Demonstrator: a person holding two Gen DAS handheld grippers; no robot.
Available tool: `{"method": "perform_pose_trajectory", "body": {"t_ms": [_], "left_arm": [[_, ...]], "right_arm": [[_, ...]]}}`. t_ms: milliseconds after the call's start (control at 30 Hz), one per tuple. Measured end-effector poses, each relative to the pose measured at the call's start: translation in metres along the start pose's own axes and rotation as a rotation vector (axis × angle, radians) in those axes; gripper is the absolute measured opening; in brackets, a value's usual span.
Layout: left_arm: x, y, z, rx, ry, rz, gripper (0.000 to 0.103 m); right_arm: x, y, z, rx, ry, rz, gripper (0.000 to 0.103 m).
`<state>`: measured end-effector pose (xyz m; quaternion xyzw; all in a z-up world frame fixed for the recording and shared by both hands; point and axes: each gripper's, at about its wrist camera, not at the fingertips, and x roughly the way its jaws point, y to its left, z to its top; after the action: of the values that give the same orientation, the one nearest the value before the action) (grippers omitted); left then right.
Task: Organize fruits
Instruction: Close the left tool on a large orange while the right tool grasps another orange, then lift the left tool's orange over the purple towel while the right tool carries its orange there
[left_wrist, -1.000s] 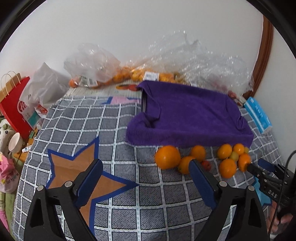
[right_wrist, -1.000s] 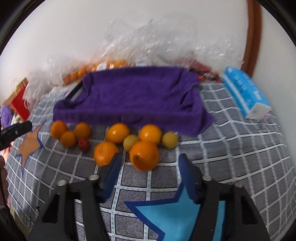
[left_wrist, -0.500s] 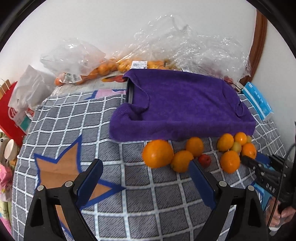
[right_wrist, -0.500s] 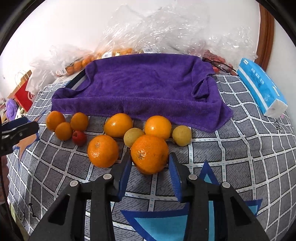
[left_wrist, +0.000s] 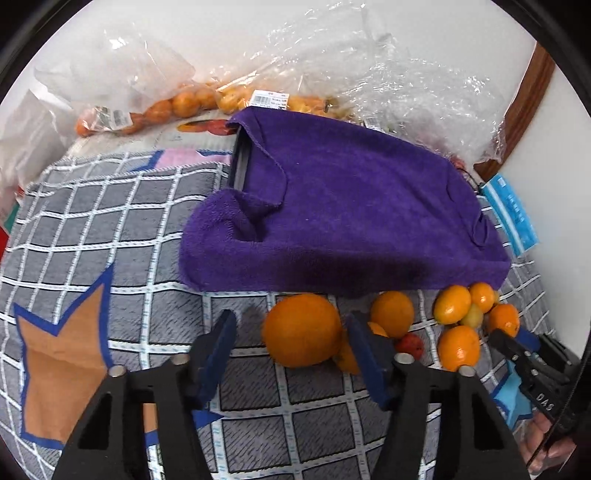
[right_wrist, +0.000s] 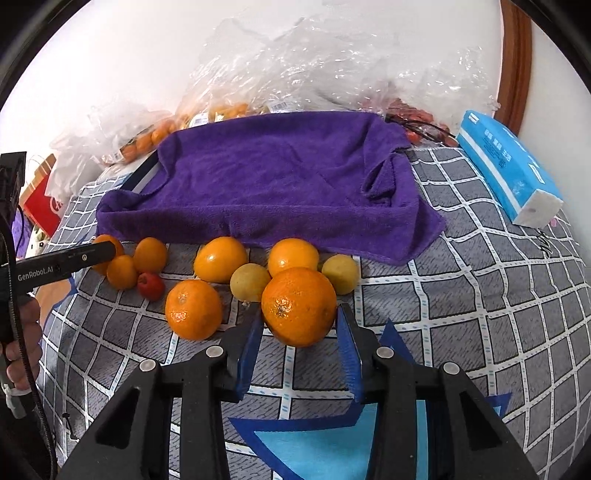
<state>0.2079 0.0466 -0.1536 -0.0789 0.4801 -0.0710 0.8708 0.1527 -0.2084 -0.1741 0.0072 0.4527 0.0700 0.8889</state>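
Several oranges, two yellow fruits (right_wrist: 250, 282) and a small red fruit (right_wrist: 150, 286) lie in a row on the checked blanket, in front of a purple towel (right_wrist: 277, 184). My right gripper (right_wrist: 300, 312) is shut on the front big orange (right_wrist: 299, 306), with both blue pads against its sides. My left gripper (left_wrist: 291, 316) straddles the leftmost big orange (left_wrist: 301, 330) and its jaws are closing. The right pad touches that orange and the left pad stands apart from it. Each gripper shows in the other's view: the right gripper (left_wrist: 517, 354), the left gripper (right_wrist: 74, 260).
The towel (left_wrist: 351, 221) drapes over a raised dark-edged box. Clear plastic bags of fruit (left_wrist: 184, 103) lie along the white wall behind. A blue tissue pack (right_wrist: 506, 166) lies at the right and a red paper bag (right_wrist: 40, 206) at the far left.
My left gripper came down and in around the leftmost orange and its jaws narrowed. My right gripper's jaws closed onto the front orange and then held still.
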Motion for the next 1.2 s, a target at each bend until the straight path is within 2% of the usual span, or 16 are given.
{"method": "perform_pose_trajectory", "body": {"t_ms": [33,333,733,1200], "left_arm": [[0.0,0.0,0.0,-0.004,0.006,-0.021,0.043],[-0.009,0.002,-0.002,-0.001,0.004,-0.021,0.042],[-0.045,0.011,-0.002,-0.002,-0.054,0.004,0.041],[-0.084,-0.007,0.017,0.018,-0.124,-0.027,0.041]], "right_arm": [[-0.001,0.0,0.0,0.002,0.0,-0.003,0.04],[-0.01,0.002,0.003,0.02,-0.014,-0.029,0.04],[-0.034,0.011,0.014,0.022,-0.064,-0.034,0.04],[-0.067,0.017,0.045,0.027,-0.147,-0.049,0.04]]}}
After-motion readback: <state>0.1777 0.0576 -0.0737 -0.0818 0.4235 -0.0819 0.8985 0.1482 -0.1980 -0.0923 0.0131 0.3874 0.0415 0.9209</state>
